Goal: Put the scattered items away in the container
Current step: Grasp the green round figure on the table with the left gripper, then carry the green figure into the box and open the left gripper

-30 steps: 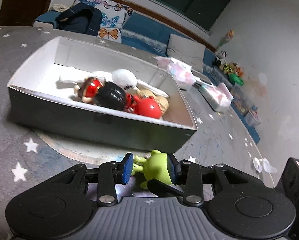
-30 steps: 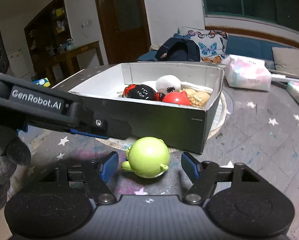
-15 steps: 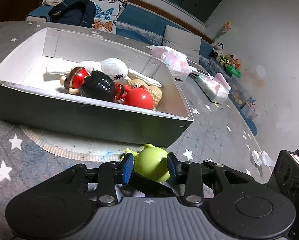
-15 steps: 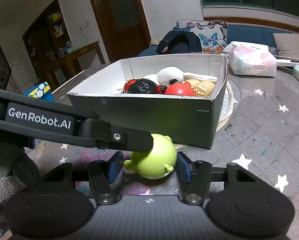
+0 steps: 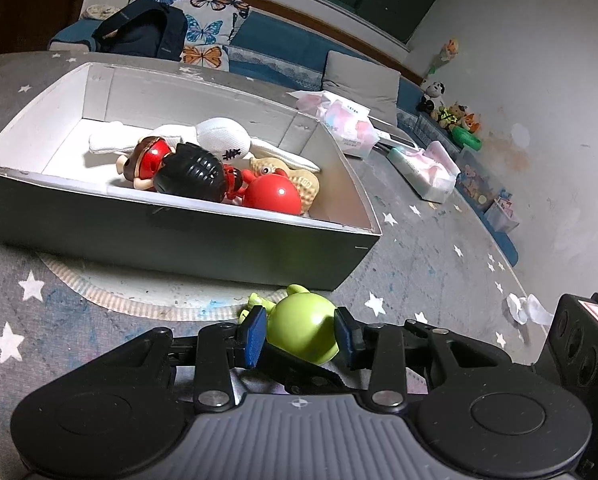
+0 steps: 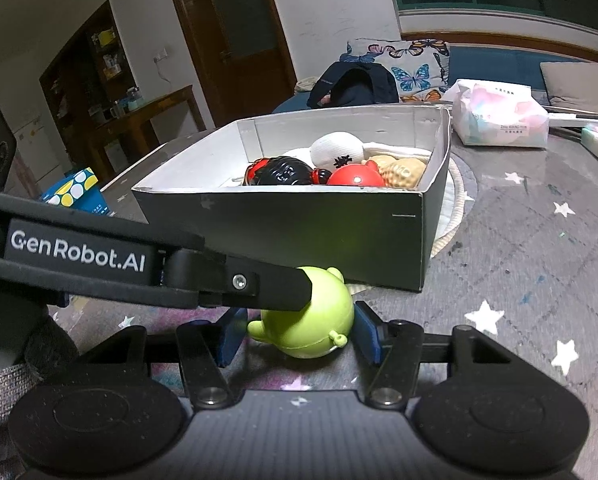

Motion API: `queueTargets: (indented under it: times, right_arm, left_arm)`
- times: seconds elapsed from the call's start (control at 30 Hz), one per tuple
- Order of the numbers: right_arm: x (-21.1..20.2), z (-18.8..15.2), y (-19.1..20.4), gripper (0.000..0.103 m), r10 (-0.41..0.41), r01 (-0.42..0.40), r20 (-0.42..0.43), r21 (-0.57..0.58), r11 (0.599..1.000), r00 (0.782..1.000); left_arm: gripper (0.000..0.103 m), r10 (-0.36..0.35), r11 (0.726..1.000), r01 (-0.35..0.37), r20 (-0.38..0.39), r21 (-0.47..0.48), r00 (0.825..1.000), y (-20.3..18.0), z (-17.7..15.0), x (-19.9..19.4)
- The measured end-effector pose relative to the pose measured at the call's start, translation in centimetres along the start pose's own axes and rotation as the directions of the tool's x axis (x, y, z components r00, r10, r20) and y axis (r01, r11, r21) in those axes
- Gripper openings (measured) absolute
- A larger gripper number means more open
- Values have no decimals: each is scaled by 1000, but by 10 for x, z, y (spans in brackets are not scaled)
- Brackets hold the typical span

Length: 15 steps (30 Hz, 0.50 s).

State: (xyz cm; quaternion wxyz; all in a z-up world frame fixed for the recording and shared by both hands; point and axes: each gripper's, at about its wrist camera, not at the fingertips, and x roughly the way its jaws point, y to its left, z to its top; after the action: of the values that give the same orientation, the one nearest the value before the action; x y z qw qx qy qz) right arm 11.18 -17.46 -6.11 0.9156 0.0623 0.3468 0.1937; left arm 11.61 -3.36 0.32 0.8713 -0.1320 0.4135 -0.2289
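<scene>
My left gripper (image 5: 299, 334) brackets the green toy (image 5: 305, 330), both blue pads against its sides, so I read it as grasping the toy, which sits on the star mat just in front of the box (image 5: 179, 236). My right gripper (image 6: 299, 334) has the same toy between its pads; the right pad touches it, the left one looks a hair off, so I would not call that a grip. The box holds a white doll (image 5: 223, 140), a black toy (image 5: 191, 178) and a red ball (image 5: 273, 198). One hand should carry: I'd release the right, lift with the left over the near wall, and drop it in the bare corner.
</scene>
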Motion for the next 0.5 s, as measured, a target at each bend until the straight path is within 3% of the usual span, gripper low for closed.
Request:
queueTargets:
  times: [0.5]
  right_arm:
    - [-12, 2, 12, 58, 31, -31, 23, -3, 1000, 999]
  left_arm:
    - [39, 31, 998, -33, 38, 50, 999, -11, -4, -21]
